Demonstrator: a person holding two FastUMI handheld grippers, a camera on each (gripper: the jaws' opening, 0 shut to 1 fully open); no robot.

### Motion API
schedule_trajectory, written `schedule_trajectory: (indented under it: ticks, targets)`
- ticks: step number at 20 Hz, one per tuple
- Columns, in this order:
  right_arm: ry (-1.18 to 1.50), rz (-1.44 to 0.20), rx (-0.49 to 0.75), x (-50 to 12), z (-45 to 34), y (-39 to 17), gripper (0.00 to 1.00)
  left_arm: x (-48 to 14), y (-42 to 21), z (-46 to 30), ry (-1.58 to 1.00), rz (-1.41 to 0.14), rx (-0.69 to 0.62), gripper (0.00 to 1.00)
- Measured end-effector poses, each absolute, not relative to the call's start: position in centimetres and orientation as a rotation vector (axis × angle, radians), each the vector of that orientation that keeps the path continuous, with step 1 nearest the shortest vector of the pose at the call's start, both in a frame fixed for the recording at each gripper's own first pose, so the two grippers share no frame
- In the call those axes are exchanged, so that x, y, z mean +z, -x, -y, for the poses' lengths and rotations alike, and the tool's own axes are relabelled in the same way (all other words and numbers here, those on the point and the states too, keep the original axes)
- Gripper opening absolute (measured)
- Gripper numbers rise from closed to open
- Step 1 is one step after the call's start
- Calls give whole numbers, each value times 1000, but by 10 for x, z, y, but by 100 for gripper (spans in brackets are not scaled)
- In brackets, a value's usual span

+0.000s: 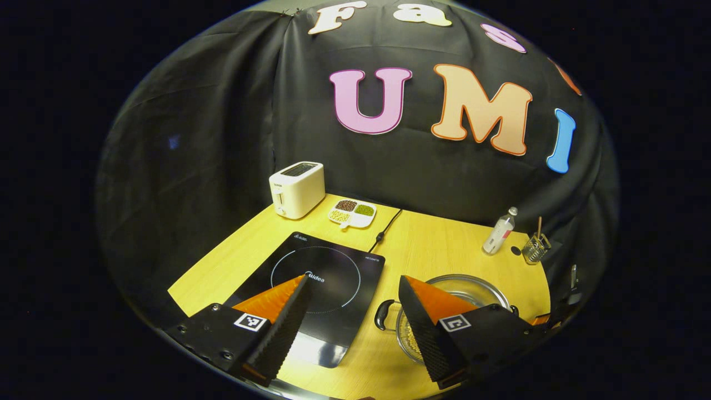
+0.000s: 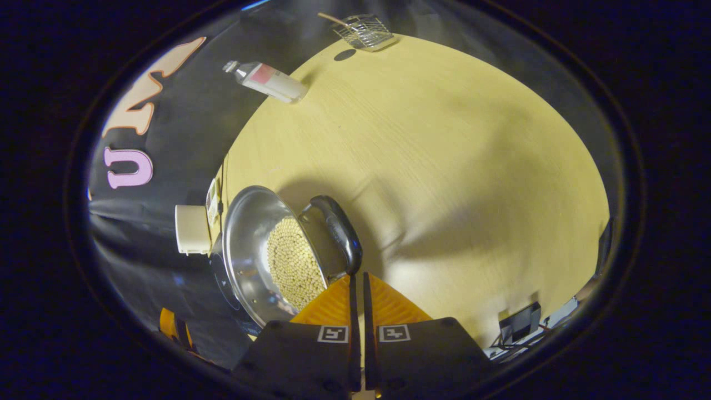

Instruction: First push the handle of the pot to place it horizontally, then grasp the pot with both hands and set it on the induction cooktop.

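Left claw [image 1: 350, 289], fingers apart, hovers between cooktop [image 1: 322, 283] and pot [image 1: 472, 289]. Right claw [image 2: 357, 278], fingers together, tips just beside the pot's handle [image 2: 341, 230].

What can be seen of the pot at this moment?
The pot is a shiny, metal-looking, round, shallow vessel with no lid on, its bottom covered by small pale round grains. It has dark loop handles: one on the side near the right claw, whose closed fingertips sit right at its end, and one facing the induction cooktop. It stands on the yellow wooden table beside the cooktop, not on it. The open left claw hovers over its cooktop-side edge.
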State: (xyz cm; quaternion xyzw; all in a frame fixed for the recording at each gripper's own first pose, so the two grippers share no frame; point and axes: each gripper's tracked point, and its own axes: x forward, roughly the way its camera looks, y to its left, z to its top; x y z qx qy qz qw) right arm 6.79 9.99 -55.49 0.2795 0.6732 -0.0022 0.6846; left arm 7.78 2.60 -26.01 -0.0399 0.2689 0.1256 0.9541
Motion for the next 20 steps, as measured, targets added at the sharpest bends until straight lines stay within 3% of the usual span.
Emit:
schedule_trajectory:
  ticks: [4,6,7,8,10,11,12,13,16,20]
  targets:
    - [-614,-1516,14,-552,-101,-66,6,-263,-77,-27,81,-556,267,97]
    - [-616,-1516,21,-549,-99,-65,12,-263,-76,-28,85,-553,274,97]
    - [-618,-1514,22,-548,-98,-64,6,-265,-76,-28,91,-555,275,97]
    - [-625,-1513,24,-547,-97,-63,11,-266,-74,-28,96,-559,277,97]
    - [-638,-1504,41,-541,-96,-63,0,-269,-72,-28,104,-565,277,97]
    - [-646,-1500,52,-537,-96,-63,2,-270,-70,-27,107,-573,273,97]
    - [-654,-1494,63,-532,-95,-62,10,-274,-68,-27,108,-584,267,97]
    - [-662,-1487,78,-528,-96,-61,24,-276,-68,-26,108,-599,257,97]
    - [-683,-1469,120,-516,-102,-61,31,-295,-65,-16,117,-673,200,96]
    - [-611,-1423,193,-505,-103,-68,92,-317,-67,7,159,-765,83,96]
